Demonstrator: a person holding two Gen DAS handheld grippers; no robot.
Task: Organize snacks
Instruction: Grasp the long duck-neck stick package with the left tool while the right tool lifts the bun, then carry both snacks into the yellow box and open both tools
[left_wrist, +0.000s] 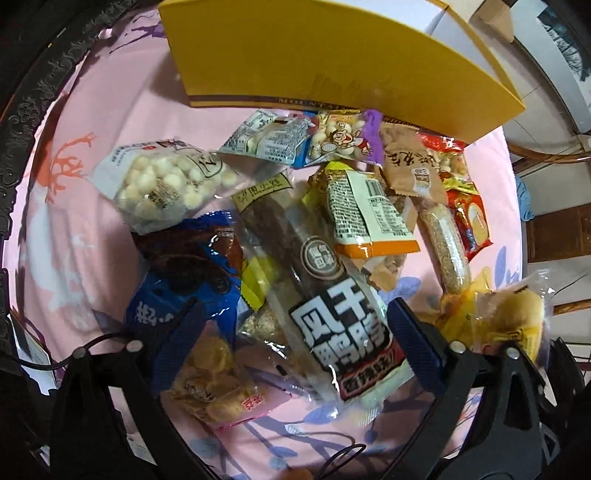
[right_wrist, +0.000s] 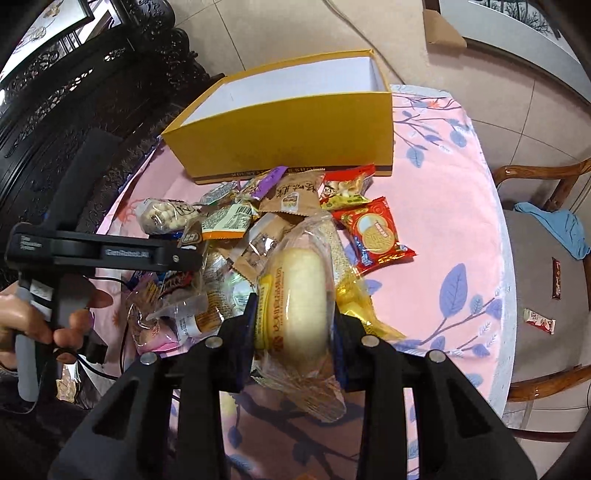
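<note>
One open yellow cardboard box and a heap of over a dozen wrapped snacks sit on the pink-clothed bench.
The right gripper, angled down, is clenched on one pale cream-filled bun in clear wrap, raised above the heap; the left gripper, released, points steeply down astride a long dark sausage-shaped packet.

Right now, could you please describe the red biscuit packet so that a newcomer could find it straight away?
Start at the open yellow box on the pink cloth; the snack pile lies in front of it. On the pile's right edge lies the red biscuit packet, flat on the cloth. Alone among its neighbours, it shows round golden biscuits on its red front.
</note>
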